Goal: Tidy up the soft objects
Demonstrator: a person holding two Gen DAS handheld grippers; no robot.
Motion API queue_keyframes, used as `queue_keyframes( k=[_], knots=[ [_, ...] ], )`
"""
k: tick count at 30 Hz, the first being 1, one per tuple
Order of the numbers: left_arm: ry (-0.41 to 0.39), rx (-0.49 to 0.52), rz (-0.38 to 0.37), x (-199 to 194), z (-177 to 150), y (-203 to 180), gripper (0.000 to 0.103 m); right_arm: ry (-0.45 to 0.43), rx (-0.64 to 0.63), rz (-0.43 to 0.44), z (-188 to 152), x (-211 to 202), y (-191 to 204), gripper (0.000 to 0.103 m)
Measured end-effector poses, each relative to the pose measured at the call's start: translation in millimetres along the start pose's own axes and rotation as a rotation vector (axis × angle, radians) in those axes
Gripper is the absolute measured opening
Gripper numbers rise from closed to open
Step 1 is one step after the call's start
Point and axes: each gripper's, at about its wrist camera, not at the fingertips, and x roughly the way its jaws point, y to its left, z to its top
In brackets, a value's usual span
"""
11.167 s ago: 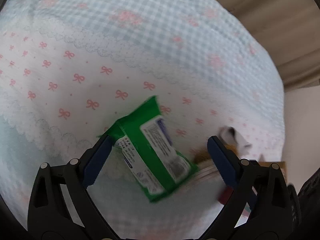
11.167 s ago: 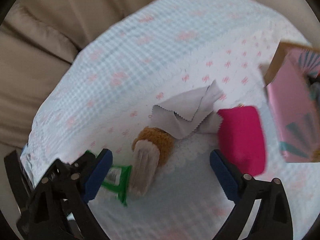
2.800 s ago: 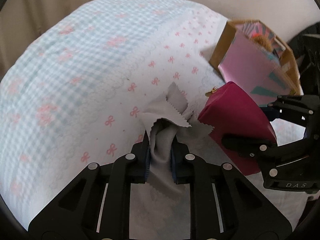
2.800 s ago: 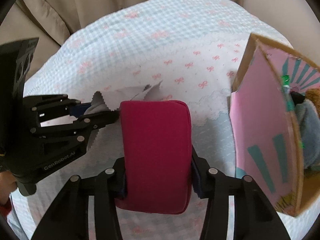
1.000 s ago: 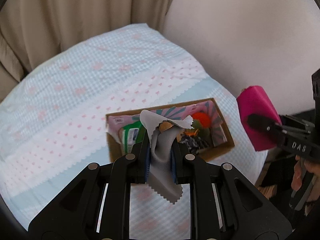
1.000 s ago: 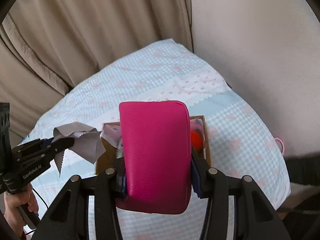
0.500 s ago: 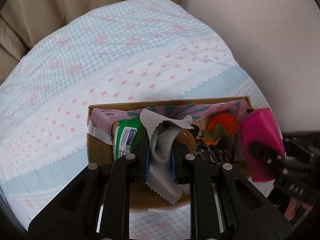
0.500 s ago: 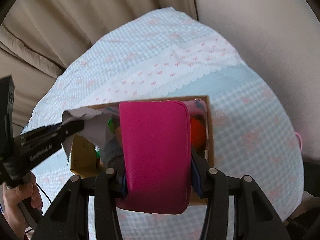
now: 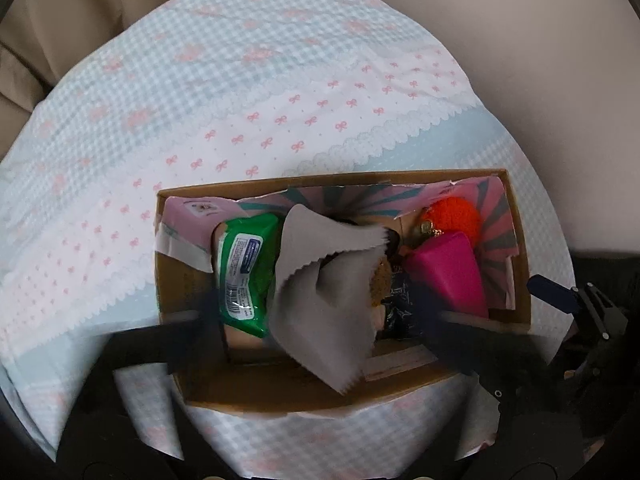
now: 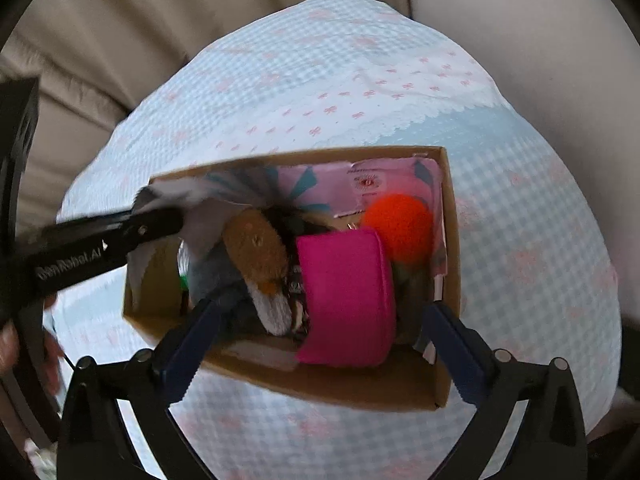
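Observation:
A cardboard box with pink lining stands on the checked cloth. My left gripper hangs over it, blurred, its jaws opening wide. The grey zigzag-edged cloth lies loose between them over the box's contents, free of both pads. My right gripper is also opening. The pink pouch stands on end in the box between its blue pads, touched by neither. The pouch also shows in the left wrist view.
In the box lie a green wipes pack, an orange pompom and a brown-and-grey plush. The table wears a blue gingham cloth with pink bows. Beige curtains and a wall stand behind.
Both grippers sank closer over the box. Both jaws went from shut to wide apart, letting go of the grey cloth and the pink pouch, which now rest in the box.

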Motion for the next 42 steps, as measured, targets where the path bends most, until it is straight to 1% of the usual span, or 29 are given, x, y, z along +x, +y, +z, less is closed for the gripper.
queue_keyframes(
  k=[2, 5, 11, 15, 19, 23, 25, 28, 29, 31, 32, 36, 39, 42],
  knots=[
    [-0.015, 0.013, 0.017, -1.6, -1.7, -4.0, 0.103, 0.005, -0.017, -0.001, -5.4, -0.1, 0.7, 0.102],
    [-0.003, 0.014, 0.025, -2.5, -2.0, -6.6, 0.103, 0.003, -0.004, 0.009, -9.9, -3.2, -2.1, 0.102],
    [-0.014, 0.020, 0.035, -17.6, -10.0, -7.6, 0.103, -0.016, -0.004, -0.007, -11.6, -15.1, -2.1, 0.102],
    [-0.039, 0.013, 0.032, -39.8, -15.7, -5.7, 0.103, -0.033, -0.010, -0.014, -11.5, -28.7, 2.8, 0.102],
    [-0.081, 0.005, 0.027, -75.3, -20.5, -4.4, 0.103, -0.077, -0.026, -0.036, -12.0, -55.7, 12.4, 0.102],
    [-0.155, 0.004, 0.031, -128.2, -27.4, -3.1, 0.103, -0.141, -0.042, -0.074, -12.3, -95.3, 26.6, 0.102],
    [-0.215, 0.001, 0.032, -166.2, -34.5, -1.0, 0.103, -0.168, -0.042, -0.090, -13.8, -114.4, 32.6, 0.102],
    [-0.297, 0.006, 0.043, -212.5, -44.7, 2.4, 0.103, -0.241, -0.033, -0.121, -17.5, -155.1, 45.2, 0.102],
    [-0.344, 0.003, 0.053, -237.1, -51.8, 4.8, 0.103, -0.269, -0.032, -0.128, -18.9, -172.5, 51.1, 0.102],
    [-0.404, -0.003, 0.057, -268.3, -61.4, 8.5, 0.103, -0.312, -0.028, -0.137, -21.9, -198.0, 61.3, 0.102],
    [-0.444, -0.009, 0.060, -287.8, -69.3, 11.5, 0.103, -0.351, -0.030, -0.146, -24.8, -217.8, 69.9, 0.102],
    [-0.586, -0.027, 0.055, -354.4, -100.0, 24.5, 0.103, -0.457, -0.059, -0.162, -36.7, -271.9, 98.0, 0.102],
    [-0.653, -0.032, 0.077, -388.2, -118.4, 34.8, 0.103, -0.537, -0.083, -0.178, -48.5, -308.0, 120.5, 0.102],
    [-0.690, -0.034, 0.102, -411.2, -135.0, 43.9, 0.103, -0.604, -0.106, -0.191, -60.1, -335.2, 140.8, 0.102]
  ],
)
